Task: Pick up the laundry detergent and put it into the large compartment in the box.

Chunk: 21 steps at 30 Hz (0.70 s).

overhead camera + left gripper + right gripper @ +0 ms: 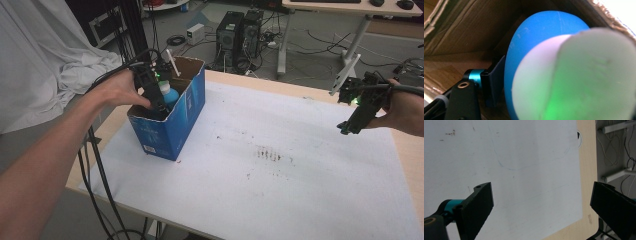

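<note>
A blue cardboard box (pixel 172 127) stands open-topped at the table's left side. Inside it sits a blue bottle (pixel 170 95) with a white cap (pixel 164 86). My left gripper (pixel 158 106) reaches down into the box beside the bottle. In the left gripper view the blue bottle (pixel 541 32) and its white cap (pixel 579 80) loom close between the jaws; one black finger (pixel 495 80) stands at the bottle's side, and the other is hidden behind the cap. My right gripper (pixel 346 128) hovers over the table's right edge, open and empty (pixel 541 205).
A white sheet (pixel 280 175) covers the wooden table (pixel 300 90), with small brown stains (pixel 269 153) near the middle. The box's brown inner wall (pixel 469 27) surrounds the left gripper. Computer towers (pixel 240 32), cables and a desk stand on the floor beyond.
</note>
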Available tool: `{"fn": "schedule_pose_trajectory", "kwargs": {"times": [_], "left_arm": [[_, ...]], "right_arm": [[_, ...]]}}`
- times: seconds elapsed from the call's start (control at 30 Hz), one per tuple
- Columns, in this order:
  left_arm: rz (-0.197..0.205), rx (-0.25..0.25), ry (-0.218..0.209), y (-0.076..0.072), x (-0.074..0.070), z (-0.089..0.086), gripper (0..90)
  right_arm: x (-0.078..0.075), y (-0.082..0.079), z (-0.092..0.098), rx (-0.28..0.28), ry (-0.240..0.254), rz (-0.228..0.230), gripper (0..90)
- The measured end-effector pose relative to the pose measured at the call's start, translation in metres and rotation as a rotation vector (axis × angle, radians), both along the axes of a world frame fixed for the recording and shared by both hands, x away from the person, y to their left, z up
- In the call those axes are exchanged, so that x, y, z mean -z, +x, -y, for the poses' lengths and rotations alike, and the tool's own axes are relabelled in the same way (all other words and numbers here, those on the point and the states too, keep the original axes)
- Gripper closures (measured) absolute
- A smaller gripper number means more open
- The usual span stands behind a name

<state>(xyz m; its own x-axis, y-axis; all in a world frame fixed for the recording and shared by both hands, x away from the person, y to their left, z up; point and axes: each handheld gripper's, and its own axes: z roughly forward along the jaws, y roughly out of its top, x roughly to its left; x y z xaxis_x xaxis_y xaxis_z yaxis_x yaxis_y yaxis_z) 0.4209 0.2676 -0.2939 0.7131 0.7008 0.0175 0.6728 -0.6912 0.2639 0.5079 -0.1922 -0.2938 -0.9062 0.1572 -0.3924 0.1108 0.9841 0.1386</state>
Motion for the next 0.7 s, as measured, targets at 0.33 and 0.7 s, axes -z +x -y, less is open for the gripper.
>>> {"fn": "schedule_pose_trajectory", "kwargs": {"times": [0.33, 0.7], "left_arm": [[0.010, 0.012, 0.028, 0.002, -0.007, 0.000, 26.8], [0.017, 0.022, 0.035, 0.001, -0.020, 0.001, 23.3]], "right_arm": [[-0.001, -0.001, 0.001, 0.003, -0.001, -0.004, 3.9], [-0.002, -0.002, 0.004, 0.012, -0.001, -0.007, 3.9]]}}
